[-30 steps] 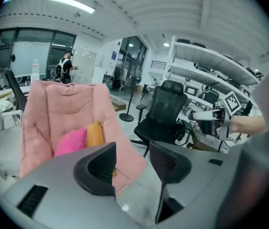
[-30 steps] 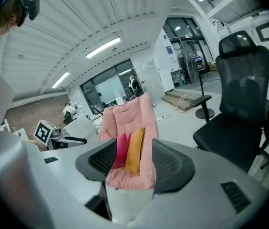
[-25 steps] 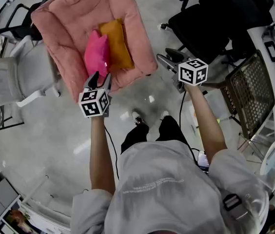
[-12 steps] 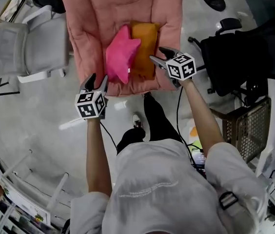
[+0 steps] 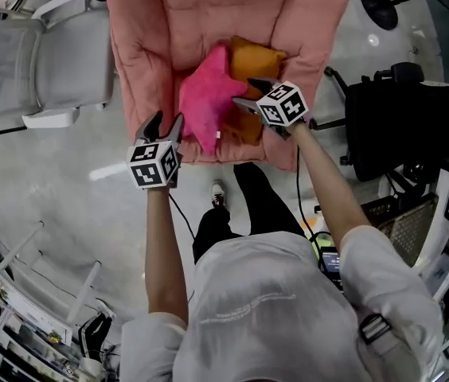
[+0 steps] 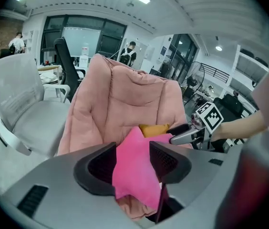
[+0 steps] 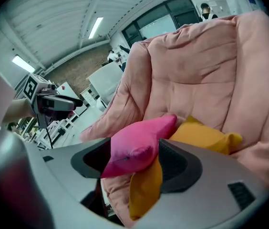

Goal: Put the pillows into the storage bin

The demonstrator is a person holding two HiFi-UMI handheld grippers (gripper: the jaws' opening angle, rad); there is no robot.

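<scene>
A pink star-shaped pillow (image 5: 207, 102) lies on the seat of a pink padded armchair (image 5: 169, 22), partly over an orange pillow (image 5: 258, 57). My left gripper (image 5: 165, 120) is open at the seat's front left edge, just short of the pink pillow (image 6: 134, 173). My right gripper (image 5: 244, 91) is over the pillows from the right. Its jaws have just been opening, and one arm of the pink pillow (image 7: 139, 144) and a corner of the orange pillow (image 7: 203, 137) lie between them. Each gripper view also shows the other gripper: the right gripper (image 6: 172, 133) and the left gripper (image 7: 75, 101).
A grey-white chair (image 5: 41, 62) stands left of the armchair. To its right is a black office chair (image 5: 415, 126), with a mesh basket (image 5: 404, 221) at the lower right. The person's legs and a shoe (image 5: 218, 191) are on the grey floor below the seat.
Both grippers have come in to the armchair. The right one swung from beside the black chair to the pillows and its jaws widened. The left moved to the seat's front edge.
</scene>
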